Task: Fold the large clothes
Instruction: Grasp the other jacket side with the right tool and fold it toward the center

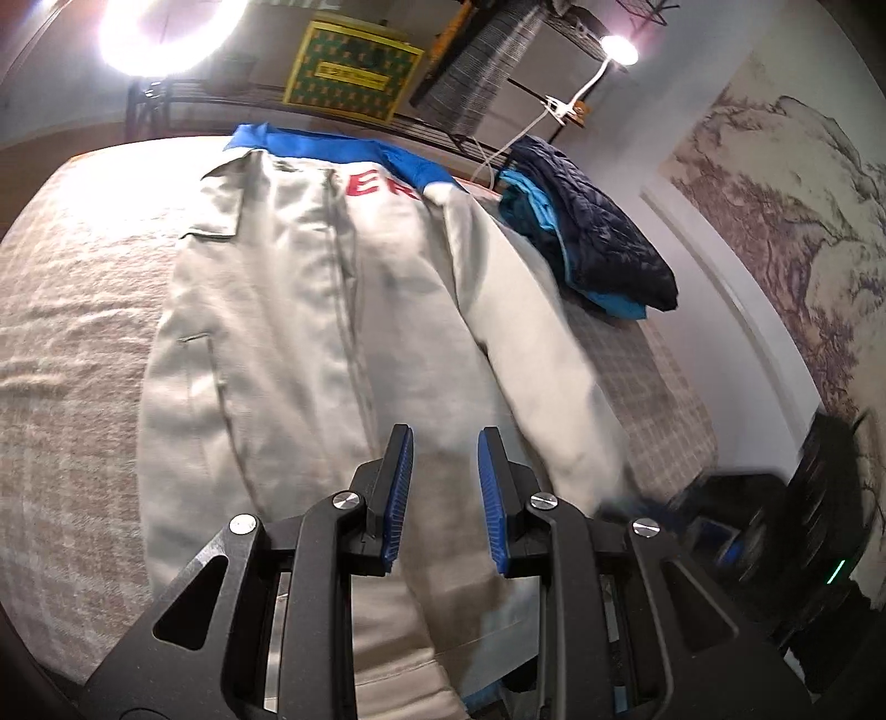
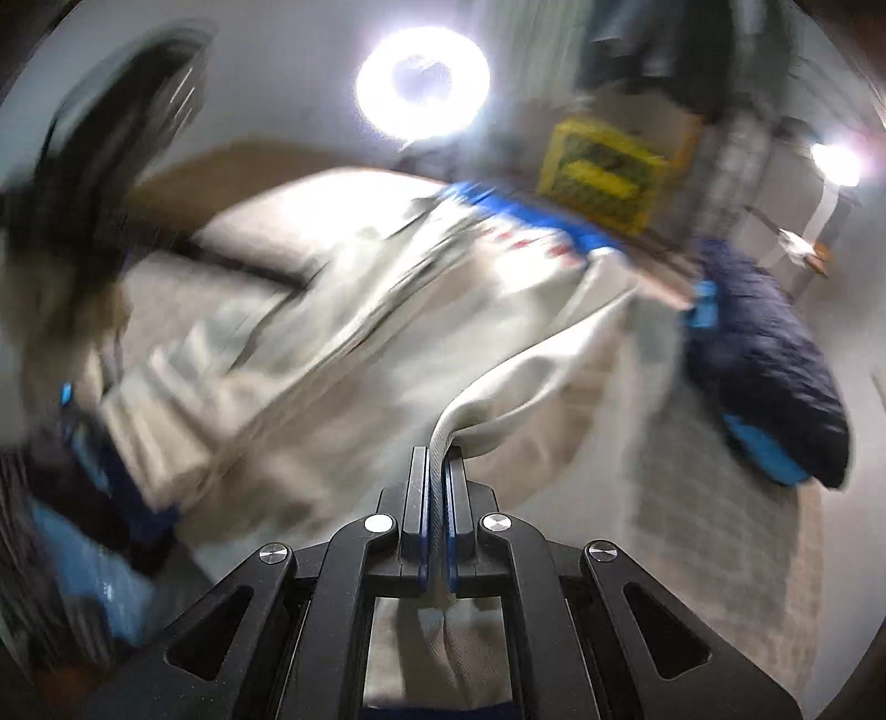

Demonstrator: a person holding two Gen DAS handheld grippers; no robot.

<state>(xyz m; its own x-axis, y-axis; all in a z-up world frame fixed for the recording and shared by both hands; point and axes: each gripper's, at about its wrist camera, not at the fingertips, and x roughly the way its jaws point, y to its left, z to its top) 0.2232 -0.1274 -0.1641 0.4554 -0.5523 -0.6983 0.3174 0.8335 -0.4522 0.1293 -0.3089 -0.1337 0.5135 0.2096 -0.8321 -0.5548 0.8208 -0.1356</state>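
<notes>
A light grey jacket (image 1: 288, 332) with a blue collar (image 1: 332, 147) and red letters lies front up on a bed with a beige checked blanket (image 1: 66, 343). My left gripper (image 1: 444, 437) hovers over the jacket's lower middle, its blue pads apart with no cloth between them. The jacket's right sleeve (image 1: 542, 360) is blurred and lifted off the bed. In the right wrist view my right gripper (image 2: 437, 459) is shut on that sleeve's end, and the grey cloth (image 2: 531, 382) runs out from between the pads toward the jacket body (image 2: 332, 310). That view is heavily motion-blurred.
A pile of dark navy quilted and teal clothes (image 1: 592, 243) (image 2: 769, 387) sits at the bed's far right. Behind the bed stand a yellow box (image 1: 349, 72), a ring light (image 1: 166, 33) and a clip lamp (image 1: 617, 50). A wall (image 1: 775, 221) runs along the right.
</notes>
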